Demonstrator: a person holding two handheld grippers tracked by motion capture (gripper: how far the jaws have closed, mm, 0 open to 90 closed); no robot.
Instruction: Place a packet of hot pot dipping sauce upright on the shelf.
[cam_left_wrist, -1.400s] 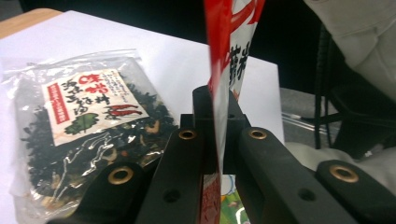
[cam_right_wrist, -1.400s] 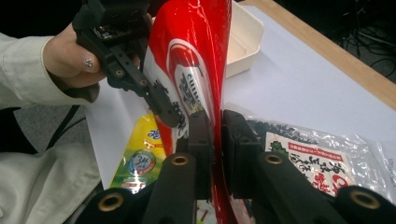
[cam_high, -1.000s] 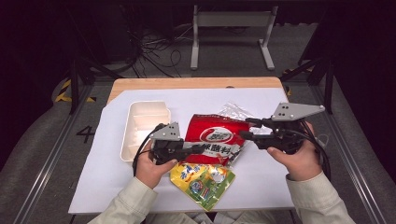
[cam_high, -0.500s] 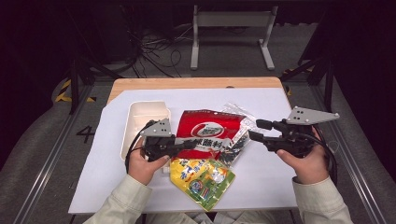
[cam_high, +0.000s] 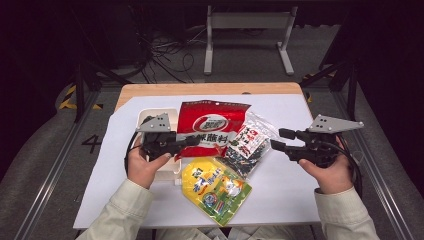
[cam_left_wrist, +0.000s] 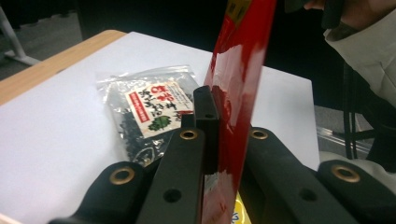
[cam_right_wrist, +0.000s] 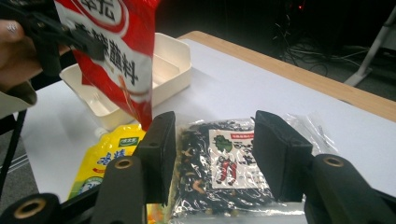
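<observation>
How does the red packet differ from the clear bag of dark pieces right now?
The red packet is opaque and glossy; the clear bag shows its dark contents behind a small label. The red packet is clamped in the left gripper and lifted on edge off the table; the clear bag lies flat on the white sheet, ungripped, in front of the open right gripper. Both carry printed labels.

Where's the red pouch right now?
In the high view the red pouch is left of centre, lifted off the sheet in the left gripper, between the white tray and the clear packet.
</observation>
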